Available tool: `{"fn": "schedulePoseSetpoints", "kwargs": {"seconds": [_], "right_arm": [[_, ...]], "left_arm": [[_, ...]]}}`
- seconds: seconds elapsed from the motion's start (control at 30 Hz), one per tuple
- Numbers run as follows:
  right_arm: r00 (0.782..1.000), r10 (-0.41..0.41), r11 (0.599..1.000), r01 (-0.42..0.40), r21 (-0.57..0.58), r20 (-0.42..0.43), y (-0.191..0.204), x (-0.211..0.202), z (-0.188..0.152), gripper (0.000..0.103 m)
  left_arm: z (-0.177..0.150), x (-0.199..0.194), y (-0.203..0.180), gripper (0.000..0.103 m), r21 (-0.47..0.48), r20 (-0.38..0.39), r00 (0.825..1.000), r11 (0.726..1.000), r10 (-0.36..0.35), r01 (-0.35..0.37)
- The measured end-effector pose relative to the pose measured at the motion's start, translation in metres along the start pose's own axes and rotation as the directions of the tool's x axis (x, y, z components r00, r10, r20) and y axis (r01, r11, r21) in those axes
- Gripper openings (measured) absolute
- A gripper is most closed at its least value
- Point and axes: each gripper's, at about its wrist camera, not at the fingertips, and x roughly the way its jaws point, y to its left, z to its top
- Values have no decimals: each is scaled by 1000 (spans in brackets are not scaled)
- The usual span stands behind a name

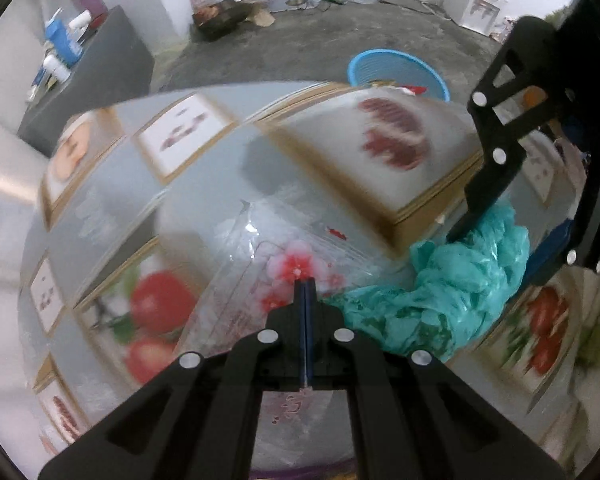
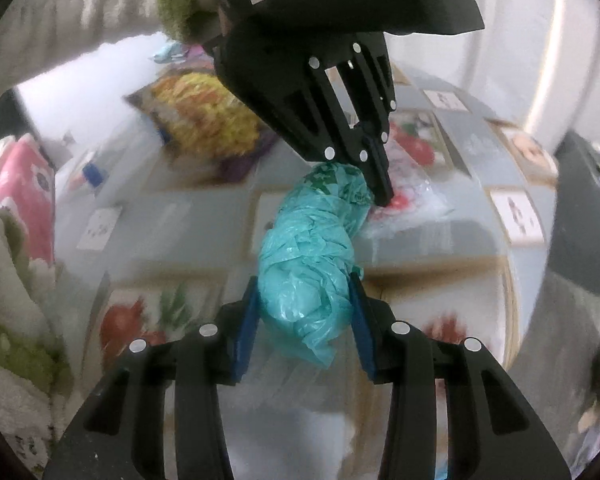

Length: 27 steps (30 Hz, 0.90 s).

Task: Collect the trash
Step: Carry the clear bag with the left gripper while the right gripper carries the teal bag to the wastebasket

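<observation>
Across the picture-printed tablecloth [image 1: 204, 200] I see my right gripper [image 2: 306, 300] partly open, pads clamped on the crumpled teal bag [image 2: 308, 256]. My left gripper [image 1: 305, 284] is fully closed, pinching a clear flower-printed wrapper [image 1: 268, 256] just beside it.

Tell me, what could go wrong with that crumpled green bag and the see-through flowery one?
1. The teal plastic bag is bunched loosely between the right hand-held gripper pads, so part might slip out.
2. The left hand-held gripper, pinched shut, holds only a thin edge of the clear flower-print plastic bag; it could tear or slide free.
3. The blue basket sits beyond the table edge, so a dropped bag may land on the floor.
</observation>
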Motion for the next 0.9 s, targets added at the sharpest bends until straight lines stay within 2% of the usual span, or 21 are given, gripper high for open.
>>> {"fn": "schedulePoseSetpoints", "kwargs": {"seconds": [0.13,0.33,0.43,0.53,0.63,0.67,0.8,0.87,0.9], "right_arm": [[1000,-22,998,22,67,5,13,-15,-25,40],[999,-35,989,31,144,30,44,-36,-63,40],[998,-41,985,34,171,40,58,-42,-75,40],[997,-56,982,47,183,44,70,-50,-87,40],[997,-62,977,50,207,50,81,-55,-95,40],[997,-65,975,53,214,50,82,-55,-95,40],[995,-86,965,71,254,50,93,-55,-99,41],[992,-125,948,110,299,30,96,-52,-99,42],[990,-137,941,123,316,23,97,-51,-100,42]], "left_arm": [[7,2,-33,0,-25,8,1000,1000,7,-6],[11,1,-92,0,-124,53,998,992,20,-13],[4,-1,-118,0,-214,84,996,977,27,-8],[-3,-4,-138,0,-316,124,991,949,40,1],[-16,-3,-152,0,-442,174,983,897,65,19],[-23,-6,-154,0,-493,193,979,869,71,35],[-49,-9,-175,0,-663,246,960,745,134,66],[-64,-12,-187,0,-744,268,950,660,158,101],[-68,-12,-190,0,-768,278,946,630,164,117]]}}
